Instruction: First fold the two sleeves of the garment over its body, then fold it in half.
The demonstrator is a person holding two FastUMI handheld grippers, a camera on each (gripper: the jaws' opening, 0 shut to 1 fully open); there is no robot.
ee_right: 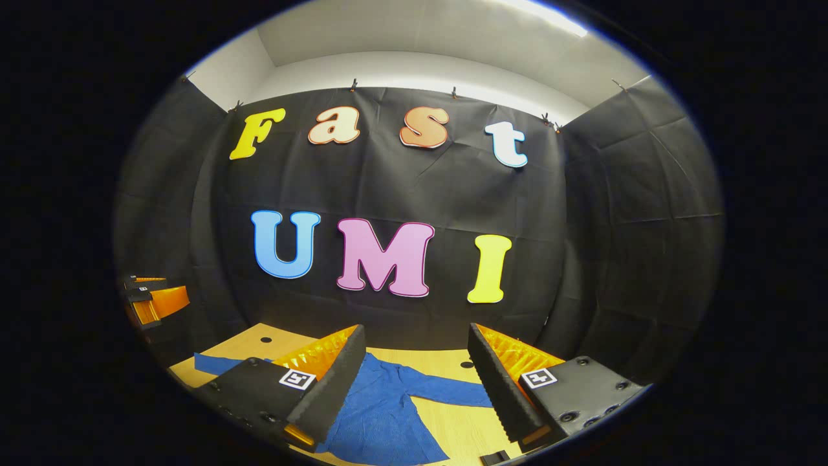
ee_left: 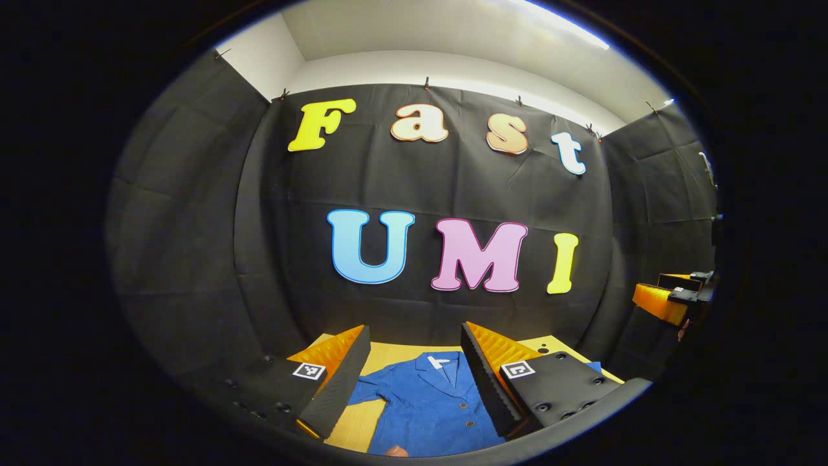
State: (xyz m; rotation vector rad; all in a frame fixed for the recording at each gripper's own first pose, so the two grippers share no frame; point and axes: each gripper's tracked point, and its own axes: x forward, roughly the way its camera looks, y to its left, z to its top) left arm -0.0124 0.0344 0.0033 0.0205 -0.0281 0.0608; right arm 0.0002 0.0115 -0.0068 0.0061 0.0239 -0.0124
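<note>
Wooden table (ee_right: 453, 362) with small dark holes (ee_right: 266, 339); black cloth wall (ee_left: 259, 259); white ceiling (ee_left: 414, 32).

The right claw (ee_right: 414, 382) hangs above the desk (ee_right: 446, 357) with its jaws wide apart and nothing between them. Below it a blue shirt (ee_right: 381, 414) lies flat on the wood, spread out and unfolded. One sleeve (ee_right: 446, 391) runs out across the gap between the fingers toward the right one; the other sleeve (ee_right: 217, 364) stretches off to the left. At the far left edge the left claw (ee_right: 152, 301) shows, raised well above the desk (too small there to tell how its jaws stand).
</note>
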